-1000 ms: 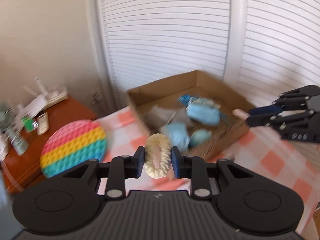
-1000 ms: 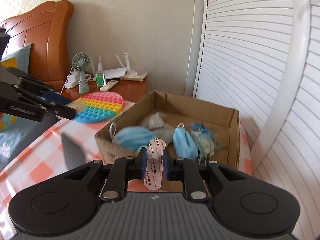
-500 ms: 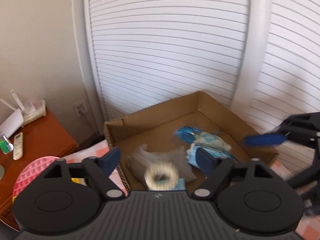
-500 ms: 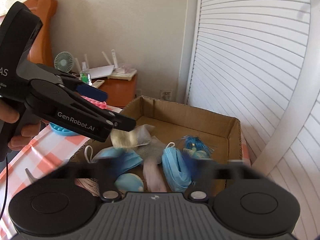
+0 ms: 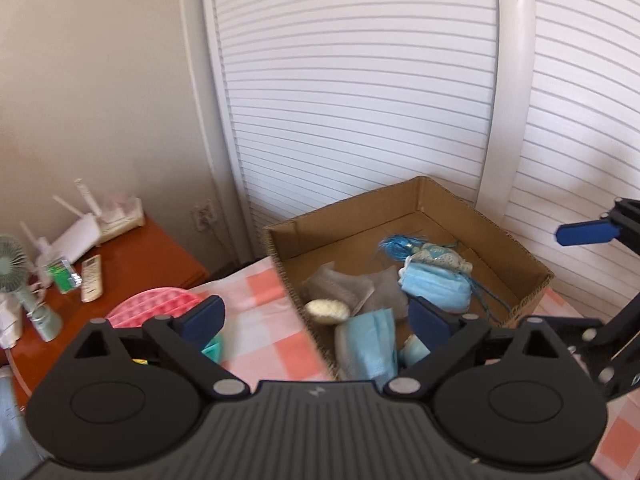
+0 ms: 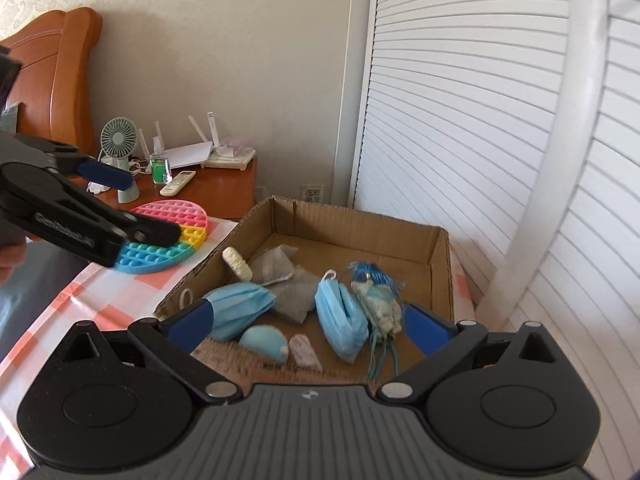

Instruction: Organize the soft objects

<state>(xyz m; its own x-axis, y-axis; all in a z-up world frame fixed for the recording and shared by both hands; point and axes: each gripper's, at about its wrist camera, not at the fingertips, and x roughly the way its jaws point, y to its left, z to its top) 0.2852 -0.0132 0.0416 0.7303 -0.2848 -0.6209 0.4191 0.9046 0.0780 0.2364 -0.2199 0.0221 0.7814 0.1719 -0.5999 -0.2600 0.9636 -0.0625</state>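
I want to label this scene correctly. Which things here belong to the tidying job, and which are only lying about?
Job: box, masks, cream ring, grey cloth, pop toy.
Lying about: fan, router, remote, bottle.

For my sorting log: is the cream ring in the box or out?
In: the cream ring leans on the cardboard box inner wall.
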